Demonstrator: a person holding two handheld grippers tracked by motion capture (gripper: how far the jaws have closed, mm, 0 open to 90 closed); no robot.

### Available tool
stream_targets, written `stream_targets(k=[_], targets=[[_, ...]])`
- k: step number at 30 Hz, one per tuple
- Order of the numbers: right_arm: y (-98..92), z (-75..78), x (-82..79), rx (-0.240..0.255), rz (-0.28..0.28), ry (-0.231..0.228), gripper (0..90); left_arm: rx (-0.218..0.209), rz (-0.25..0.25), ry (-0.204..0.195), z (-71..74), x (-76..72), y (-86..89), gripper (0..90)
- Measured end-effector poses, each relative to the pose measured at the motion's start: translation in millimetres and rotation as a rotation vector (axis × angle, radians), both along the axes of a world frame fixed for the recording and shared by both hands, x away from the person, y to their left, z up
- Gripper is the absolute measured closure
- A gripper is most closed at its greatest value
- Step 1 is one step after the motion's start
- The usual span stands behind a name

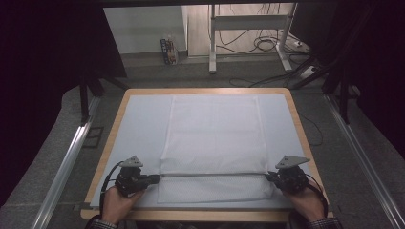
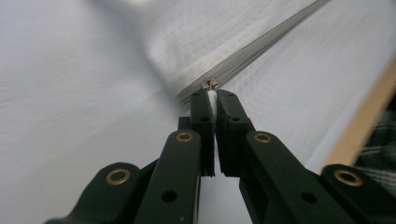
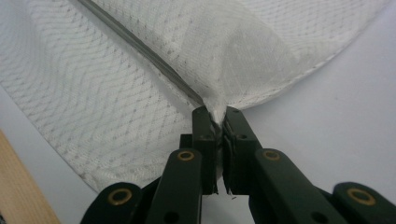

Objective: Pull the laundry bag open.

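1. Mesh bag, white, lies flat on the pale mat that covers the table; it sits in the mat's middle, long side running away from the person.
2. Zipper crosses the bag near its near end, a thin grey line from one side edge to the other. A short strip of bag lies on the near side of the zipper; the larger part lies beyond it.
3. Left gripper is at the zipper's left end, low over the mat. In the left gripper view its jaws are pressed together on a sliver of white fabric, with the small metal zipper pull just past the fingertips.
4. Right gripper is at the zipper's right end. In the right gripper view its jaws pinch a bunched corner of mesh; the fabric rises into a small peak at the tips, and the zipper line runs away from that point toward the upper left.
5. Both hands come in from the table's near edge, left hand and right hand, each wrapped around its gripper body.
6. Bag beyond the zipper looks smooth, with faint fold lines.
7. Wooden table rim shows around the mat on all sides.
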State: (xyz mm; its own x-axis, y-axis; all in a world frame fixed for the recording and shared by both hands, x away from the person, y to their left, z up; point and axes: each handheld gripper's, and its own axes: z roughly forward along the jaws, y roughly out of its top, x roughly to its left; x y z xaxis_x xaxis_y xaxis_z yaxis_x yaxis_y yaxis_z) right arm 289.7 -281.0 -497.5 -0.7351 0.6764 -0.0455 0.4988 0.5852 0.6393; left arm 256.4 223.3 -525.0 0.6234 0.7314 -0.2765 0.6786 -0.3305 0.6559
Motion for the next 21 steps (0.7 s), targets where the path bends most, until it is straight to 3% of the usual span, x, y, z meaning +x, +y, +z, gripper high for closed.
stream_targets(k=[6,9,21], targets=[[-0.1,-0.8,0.3,0.005,0.006,0.011,84.3,-0.034,0.015,0.019,-1.5,1.5,6.9,87.4],[0.5,-1.9,-0.2,-0.002,-0.001,0.019,84.3,0.002,0.038,0.024,-2.9,2.4,8.5,87.4],[2.6,-3.6,-2.9,0.001,0.025,0.045,81.3,0.023,0.03,0.061,-2.9,-1.0,9.2,87.2]])
